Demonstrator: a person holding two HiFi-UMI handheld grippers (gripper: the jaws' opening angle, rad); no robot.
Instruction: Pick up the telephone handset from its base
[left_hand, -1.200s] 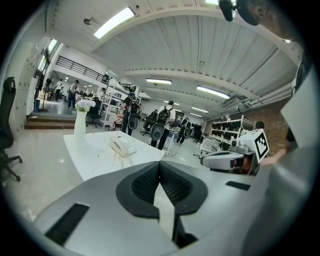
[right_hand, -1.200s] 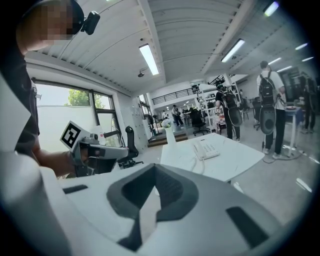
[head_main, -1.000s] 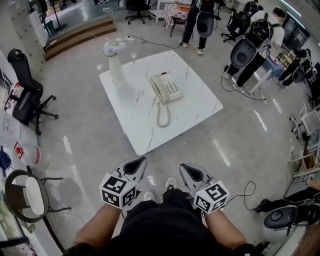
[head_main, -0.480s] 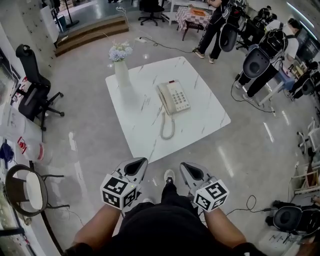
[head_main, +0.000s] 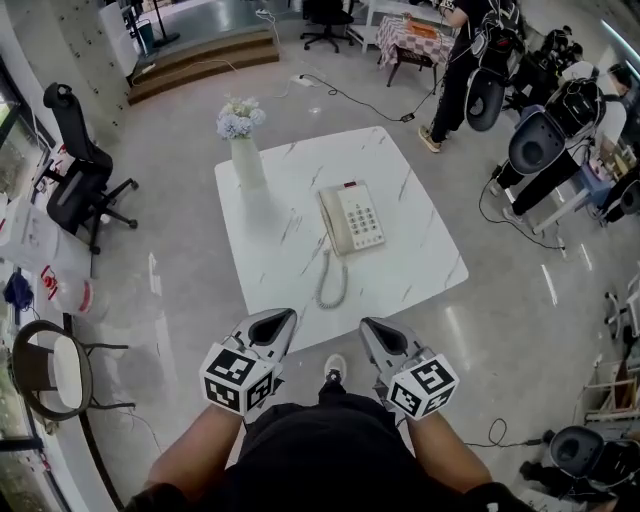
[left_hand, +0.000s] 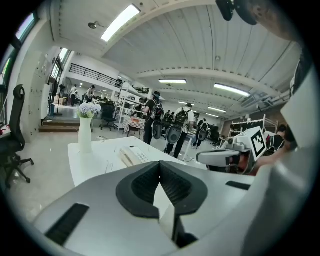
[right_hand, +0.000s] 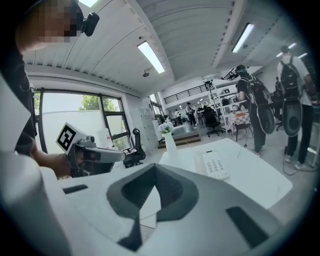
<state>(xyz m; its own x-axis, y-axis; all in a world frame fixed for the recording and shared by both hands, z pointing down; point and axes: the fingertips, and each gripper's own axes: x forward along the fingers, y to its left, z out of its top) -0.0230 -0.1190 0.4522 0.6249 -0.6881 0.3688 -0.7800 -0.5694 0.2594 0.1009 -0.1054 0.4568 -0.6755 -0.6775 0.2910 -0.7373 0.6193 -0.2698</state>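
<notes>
A cream telephone (head_main: 351, 218) lies on the white marble table (head_main: 410, 265), its handset (head_main: 332, 222) resting along the base's left side. Its coiled cord (head_main: 330, 285) trails toward the table's near edge. My left gripper (head_main: 283, 319) and right gripper (head_main: 368, 328) are held side by side short of that edge, both shut and empty. The left gripper view has the telephone (left_hand: 133, 156) far beyond the shut left gripper (left_hand: 160, 166). In the right gripper view the telephone (right_hand: 214, 166) lies ahead of the shut right gripper (right_hand: 155, 168).
A white vase with pale flowers (head_main: 244, 150) stands at the table's far left corner. A black office chair (head_main: 78, 190) is at the left, a stool (head_main: 52, 370) nearer me. People with backpacks (head_main: 480, 70) stand beyond the table, and cables cross the floor.
The table and telephone have come closer and sit lower in the head view. Both grippers keep their place before my body and stay shut.
</notes>
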